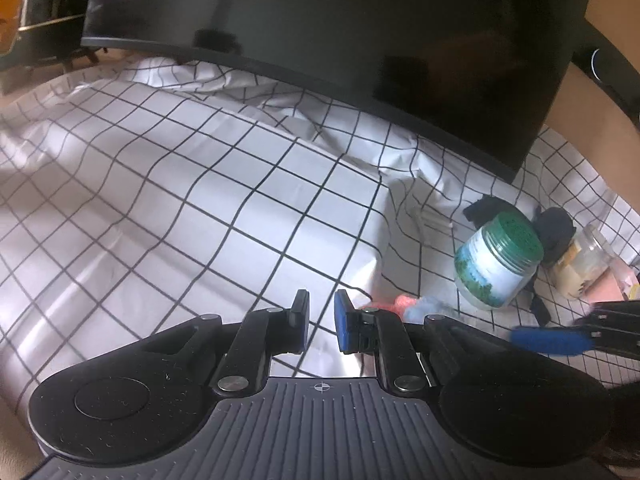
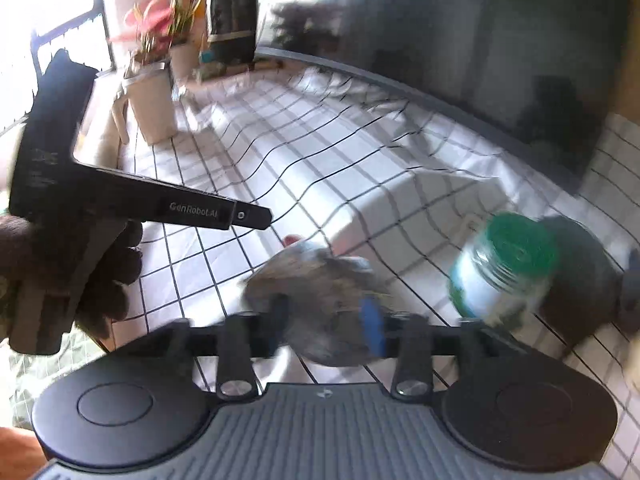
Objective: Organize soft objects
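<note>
- Left wrist view: the left hand-held gripper (image 1: 322,326) is seen nearly closed, with nothing between its pads, above the white black-checked cloth on the worktop (image 1: 192,184). A soft pink-and-blue fabric piece (image 1: 416,306) lies just beside a green-lidded clear jar (image 1: 498,266).
- Right wrist view: a blurred grey-blue soft bundle (image 2: 320,300) is seen between the pads of the right hand-held gripper (image 2: 326,330); whether it is clamped cannot be told. A pick-up step is judged; a firm closure is needed next. "GenRobot.AI" is read on the black handle (image 2: 192,210).
</note>
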### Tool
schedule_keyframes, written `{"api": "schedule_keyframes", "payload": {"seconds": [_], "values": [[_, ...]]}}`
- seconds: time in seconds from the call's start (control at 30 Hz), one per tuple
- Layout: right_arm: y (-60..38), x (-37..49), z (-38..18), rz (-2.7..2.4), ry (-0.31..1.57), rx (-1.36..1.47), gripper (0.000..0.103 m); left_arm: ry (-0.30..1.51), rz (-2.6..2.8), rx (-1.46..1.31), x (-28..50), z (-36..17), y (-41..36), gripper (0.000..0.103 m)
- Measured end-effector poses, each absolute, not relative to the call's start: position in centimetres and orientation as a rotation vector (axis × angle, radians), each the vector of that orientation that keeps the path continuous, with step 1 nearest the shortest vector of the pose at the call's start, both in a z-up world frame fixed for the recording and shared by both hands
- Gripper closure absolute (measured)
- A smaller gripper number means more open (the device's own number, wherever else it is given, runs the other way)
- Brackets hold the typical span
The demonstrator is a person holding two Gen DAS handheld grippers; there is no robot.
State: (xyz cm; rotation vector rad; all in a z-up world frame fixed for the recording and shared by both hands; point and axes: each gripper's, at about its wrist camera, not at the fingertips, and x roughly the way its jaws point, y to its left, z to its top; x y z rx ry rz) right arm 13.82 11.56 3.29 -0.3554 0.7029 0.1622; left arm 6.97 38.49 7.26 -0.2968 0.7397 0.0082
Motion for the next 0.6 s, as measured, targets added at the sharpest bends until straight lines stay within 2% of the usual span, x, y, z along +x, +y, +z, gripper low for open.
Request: {"api": "schedule_keyframes", "payload": {"seconds": [0.33,0.43,0.53,0.6], "values": [[3.8,9.2,4.9,-0.095,0.677,-0.211,0.047,0.712,-0.104,-0.23,6.0,8.8,31.6,0.088],[2.2,8.9,4.5,-0.147,0.7,-0.178,0.047,0.757,-0.149,-0.087,6.6,7.6,27.6,0.082],[1.7,8.6,4.0,-0.17,0.706,-0.194,0.047,0.789,-0.053,0.144,6.6,5.5,24.7,0.082],[1.4,8.6,3.5,-0.178,0.718,-0.194,0.047,0.845,-0.044,0.173,6.5,4.5,24.5,0.083]]}}
